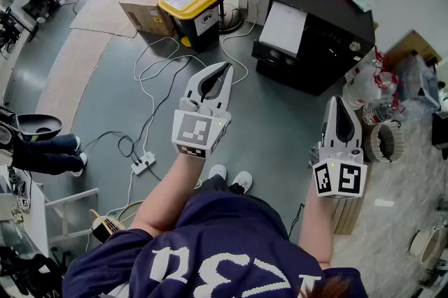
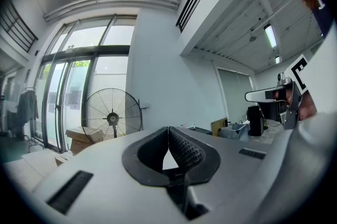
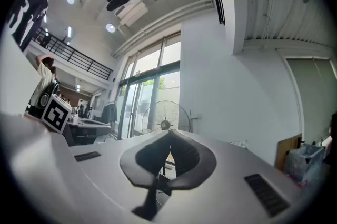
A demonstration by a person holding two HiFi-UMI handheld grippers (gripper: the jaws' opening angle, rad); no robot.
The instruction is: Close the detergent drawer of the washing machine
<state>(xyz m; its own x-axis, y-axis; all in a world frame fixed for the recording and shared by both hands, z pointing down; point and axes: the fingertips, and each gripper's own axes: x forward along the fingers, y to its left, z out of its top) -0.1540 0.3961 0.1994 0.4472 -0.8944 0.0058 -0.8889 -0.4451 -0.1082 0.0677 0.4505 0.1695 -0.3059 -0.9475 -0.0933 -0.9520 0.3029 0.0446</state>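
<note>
Jaws shut, empty, on white left gripper [image 1: 225,68] and white right gripper [image 1: 337,101] over grey floor [image 1: 280,123]; no washing machine in sight, so closing looks unstarted.

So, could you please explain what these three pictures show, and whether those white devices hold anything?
No robot here: a person holds a two-jaw tool in each hand, the left gripper and the right gripper. The downward picture comes from a camera on the person's head; the other two come from cameras riding on each gripper, looking along its jaws. Both pairs of jaws are shut, holding nothing. On the floor ahead stand a black appliance, a yellow-lidded bin and a fan, beside a power strip.
</note>
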